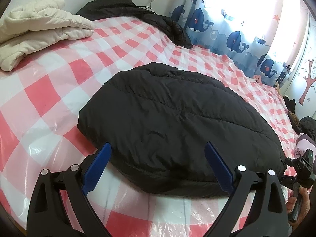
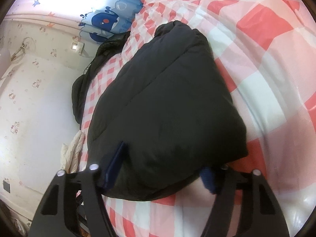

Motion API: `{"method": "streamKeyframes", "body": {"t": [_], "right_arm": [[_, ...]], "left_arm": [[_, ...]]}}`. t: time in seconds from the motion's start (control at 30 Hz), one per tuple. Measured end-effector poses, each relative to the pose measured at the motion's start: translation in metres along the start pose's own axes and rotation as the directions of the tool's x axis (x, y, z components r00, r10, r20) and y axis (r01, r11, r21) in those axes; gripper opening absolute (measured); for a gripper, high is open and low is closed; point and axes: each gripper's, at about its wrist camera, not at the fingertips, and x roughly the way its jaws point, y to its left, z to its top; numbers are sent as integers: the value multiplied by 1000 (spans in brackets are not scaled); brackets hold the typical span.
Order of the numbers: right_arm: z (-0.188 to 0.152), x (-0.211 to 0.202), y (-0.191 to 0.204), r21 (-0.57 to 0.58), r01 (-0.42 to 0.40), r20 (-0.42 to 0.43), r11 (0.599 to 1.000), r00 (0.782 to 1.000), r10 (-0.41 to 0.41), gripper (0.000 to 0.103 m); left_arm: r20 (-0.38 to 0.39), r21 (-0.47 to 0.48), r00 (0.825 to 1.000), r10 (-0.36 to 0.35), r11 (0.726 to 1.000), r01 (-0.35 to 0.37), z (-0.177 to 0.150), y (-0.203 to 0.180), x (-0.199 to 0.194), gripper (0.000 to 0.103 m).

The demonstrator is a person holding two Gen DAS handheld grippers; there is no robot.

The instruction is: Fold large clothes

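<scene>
two claws at the folded black jacket [image 1: 177,122]: left [image 1: 158,158] agape, right [image 2: 164,169] seemingly clamped on it

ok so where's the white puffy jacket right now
In the left wrist view the white jacket lies bunched at the far left of the checked bed cover, by the wall, left of the second black coat.

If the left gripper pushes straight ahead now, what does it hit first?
Most likely the folded black puffer jacket: its near edge bulges between the open jaws of the left gripper, above the checked bed cover. Depth is hard to judge.
</scene>
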Motion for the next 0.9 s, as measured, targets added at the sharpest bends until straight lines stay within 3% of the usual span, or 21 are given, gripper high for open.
{"method": "streamKeyframes", "body": {"t": [0.37,0.63,0.9], "right_arm": [[1,-4,11,-59,17,8,998,1000,-17,51],[1,-2,11,-73,11,10,997,1000,-10,43],[-1,-1,11,-72,1,5,997,1000,-1,42]], "left_arm": [[38,17,999,12,1000,-13,-2,-4,-11,91],[23,-7,1000,2,1000,-1,-1,-2,-9,91],[44,15,999,15,1000,-15,-1,-5,-10,91]]}}
